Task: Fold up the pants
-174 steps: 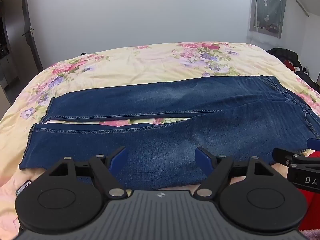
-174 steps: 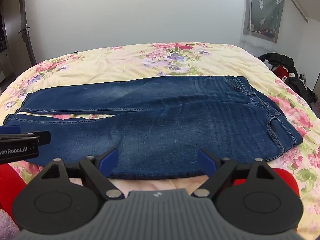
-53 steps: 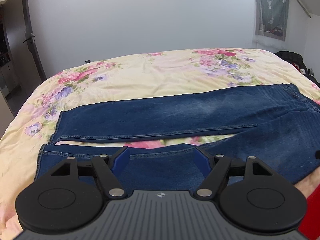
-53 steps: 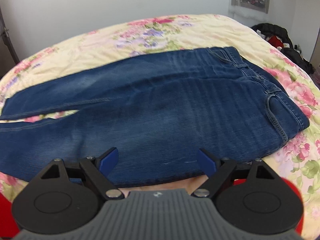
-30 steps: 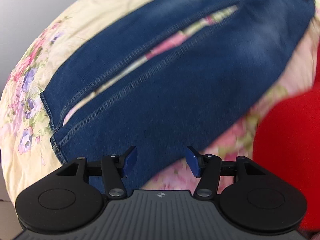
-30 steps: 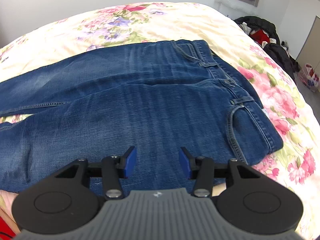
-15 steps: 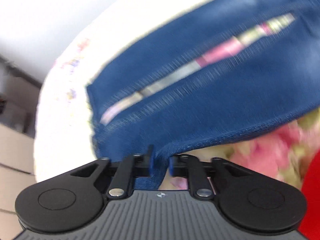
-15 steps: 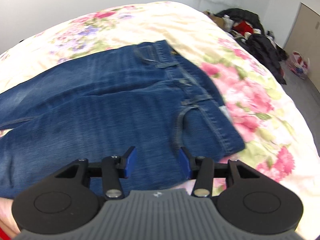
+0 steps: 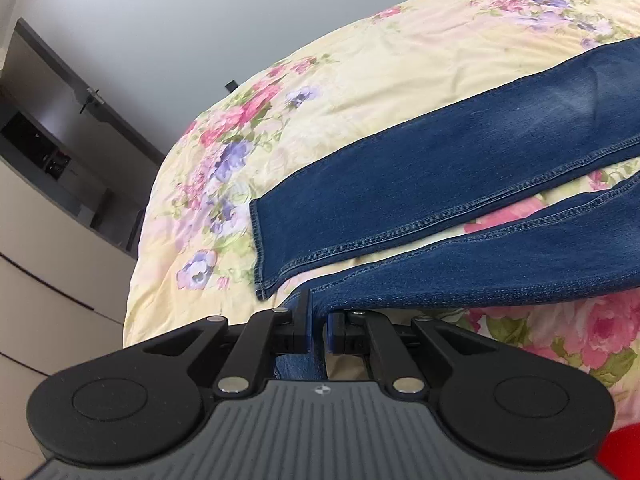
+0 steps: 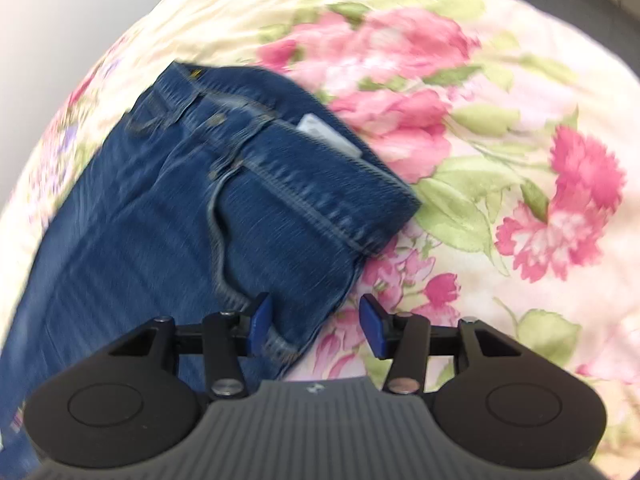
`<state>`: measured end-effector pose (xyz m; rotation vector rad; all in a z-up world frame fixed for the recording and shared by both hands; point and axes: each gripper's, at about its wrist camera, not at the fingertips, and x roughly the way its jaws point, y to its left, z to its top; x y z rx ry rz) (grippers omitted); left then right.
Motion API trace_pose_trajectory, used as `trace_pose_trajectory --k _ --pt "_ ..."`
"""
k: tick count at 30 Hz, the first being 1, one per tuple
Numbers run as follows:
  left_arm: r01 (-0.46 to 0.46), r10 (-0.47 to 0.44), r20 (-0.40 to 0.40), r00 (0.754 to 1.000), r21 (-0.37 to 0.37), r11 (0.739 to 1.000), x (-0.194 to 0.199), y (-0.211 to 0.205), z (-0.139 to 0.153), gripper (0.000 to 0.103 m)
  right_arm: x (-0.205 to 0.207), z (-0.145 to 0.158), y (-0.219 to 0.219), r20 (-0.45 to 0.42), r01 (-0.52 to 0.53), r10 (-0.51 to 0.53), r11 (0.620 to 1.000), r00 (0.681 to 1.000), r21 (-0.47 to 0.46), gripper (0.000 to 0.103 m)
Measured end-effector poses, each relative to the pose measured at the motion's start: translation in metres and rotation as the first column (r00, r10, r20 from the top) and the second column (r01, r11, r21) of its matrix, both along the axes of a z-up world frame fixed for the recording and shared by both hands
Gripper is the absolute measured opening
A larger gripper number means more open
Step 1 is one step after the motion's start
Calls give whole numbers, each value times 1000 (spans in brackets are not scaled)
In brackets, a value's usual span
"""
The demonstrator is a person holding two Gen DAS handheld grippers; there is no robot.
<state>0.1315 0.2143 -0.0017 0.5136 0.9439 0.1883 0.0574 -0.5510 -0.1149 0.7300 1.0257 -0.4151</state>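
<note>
Blue jeans lie flat on a flowered bedspread (image 9: 360, 80). In the left wrist view the far leg (image 9: 440, 184) rests on the bed, while the near leg (image 9: 500, 264) is raised at its hem end. My left gripper (image 9: 319, 328) is still closing, and its pads pinch that hem corner. In the blurred right wrist view the waistband (image 10: 320, 184), with a white label (image 10: 328, 136), points away to the right. My right gripper (image 10: 316, 326) hangs open over the near waist corner. The jeans' side edge runs between its blue pads (image 10: 372, 328) without being pressed.
The bedspread (image 10: 500, 160) stretches to the right of the waistband. Left of the bed are a pale wall, a dark door frame (image 9: 92, 100) and light drawer fronts (image 9: 48, 300). Something red (image 9: 624, 452) shows at the lower right corner.
My left gripper shut on the near leg's hem and lifted it off the bed. My right gripper swung right and down, from the seat of the jeans to the waist corner, jaws unchanged.
</note>
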Motion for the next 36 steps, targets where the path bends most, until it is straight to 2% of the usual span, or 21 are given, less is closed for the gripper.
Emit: trace_pose_trajectory --k 2,4,6,10,13,15,18,20,24,29,34,36 --pt "-15 15 7 1000 -2 1000 0 0 0 7 1 -2 -4 27 5 -5 1000 1000 18 31" --pt "-31 32 9 999 -13 999 2 0 0 7 0 6 -3 53 2 -2 1000 999 8 12" --pt "-46 46 16 999 -26 999 4 2 0 7 -2 21 -5 112 -2 0 1000 994 12 5" --pt "-99 101 38 994 -53 994 13 8 7 7 6 69 3 227 -39 48 998 973 -42 3" --pt "-148 153 54 987 -95 984 27 18 16 7 29 110 11 314 -53 81 994 946 -96 3" --pt "-193 202 58 978 -133 972 42 28 22 4 57 130 15 339 -54 93 991 936 -121 3" --pt "-238 253 53 966 -194 952 65 43 26 4 107 149 22 358 -56 108 987 927 -153 2" --pt "-242 254 48 966 -178 954 84 43 22 4 142 154 27 356 -50 113 982 928 -181 2" --pt "-238 248 57 967 -143 961 129 35 8 4 217 146 39 322 -42 124 967 938 -250 2" --pt "-244 248 28 968 -98 965 195 31 -26 4 300 109 47 258 -50 132 952 957 -302 2" --pt "-240 237 -44 970 -76 968 245 32 -74 5 355 61 56 169 -87 150 939 974 -334 2" --pt "-232 230 -47 972 -60 971 255 31 -89 9 368 42 61 128 -99 153 931 980 -351 3"
